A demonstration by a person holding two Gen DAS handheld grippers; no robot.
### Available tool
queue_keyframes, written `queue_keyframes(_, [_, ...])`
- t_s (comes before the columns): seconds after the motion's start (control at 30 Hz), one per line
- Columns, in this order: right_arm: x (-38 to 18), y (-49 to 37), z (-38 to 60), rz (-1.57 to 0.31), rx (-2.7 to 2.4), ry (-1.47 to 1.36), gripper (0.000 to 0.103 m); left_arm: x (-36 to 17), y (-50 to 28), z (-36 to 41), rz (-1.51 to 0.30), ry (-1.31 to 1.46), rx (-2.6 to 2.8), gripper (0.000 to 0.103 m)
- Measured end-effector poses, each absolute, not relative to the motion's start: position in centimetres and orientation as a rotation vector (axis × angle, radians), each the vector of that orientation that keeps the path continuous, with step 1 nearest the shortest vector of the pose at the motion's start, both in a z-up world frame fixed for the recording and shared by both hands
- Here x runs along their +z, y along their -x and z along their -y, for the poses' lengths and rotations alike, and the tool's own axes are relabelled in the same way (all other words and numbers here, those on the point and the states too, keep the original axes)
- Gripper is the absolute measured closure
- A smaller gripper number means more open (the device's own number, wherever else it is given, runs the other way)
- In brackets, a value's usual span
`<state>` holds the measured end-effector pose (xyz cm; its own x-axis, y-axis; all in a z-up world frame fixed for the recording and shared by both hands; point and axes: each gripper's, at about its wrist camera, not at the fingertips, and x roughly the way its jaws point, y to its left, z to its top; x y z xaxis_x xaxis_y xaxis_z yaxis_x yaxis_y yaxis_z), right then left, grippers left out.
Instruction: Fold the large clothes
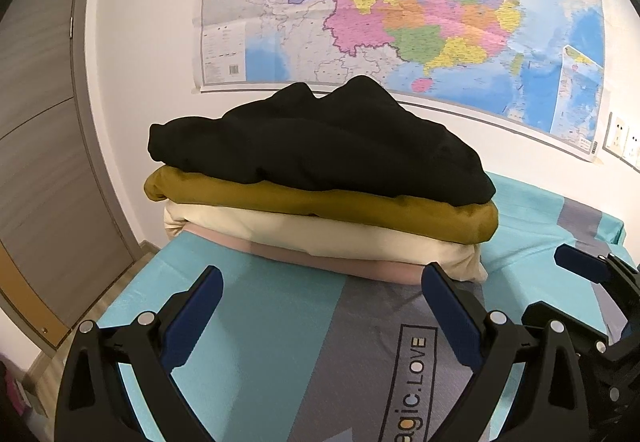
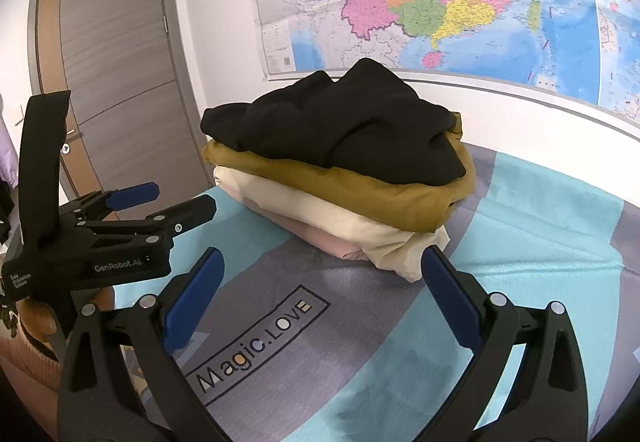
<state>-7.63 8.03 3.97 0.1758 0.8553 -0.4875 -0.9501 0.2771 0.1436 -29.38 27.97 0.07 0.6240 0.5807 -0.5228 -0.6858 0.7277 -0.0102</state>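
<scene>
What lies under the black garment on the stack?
Under the black garment lie a mustard one, then a cream one, then a pink one on the bedsheet. Anything deeper inside the folds is covered.

Both my views are evenly lit by soft indoor light, bright on the white wall (image 1: 140, 42) and the large colourful paper wall map (image 1: 400, 2). The folded black garment (image 1: 320, 146) on top of the stack is so dark that its folds barely show. A faint shadow lies under the stack on the turquoise and grey printed bedsheet (image 2: 520, 222). The fisheye bends the grey wooden door (image 2: 120, 42) and the map's lower edge into curves, and the corners go black. Focus is sharp in the middle, softer towards the rim.
</scene>
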Motion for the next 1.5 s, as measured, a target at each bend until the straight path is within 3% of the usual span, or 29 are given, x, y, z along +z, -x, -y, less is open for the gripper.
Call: queue_keyframes(1.5, [4.1, 9.0, -6.8, -0.526, 1.297, 0.204, 0.006, -0.5, 30.6, -26.4, -0.521, 0.224, 0.731, 0.007])
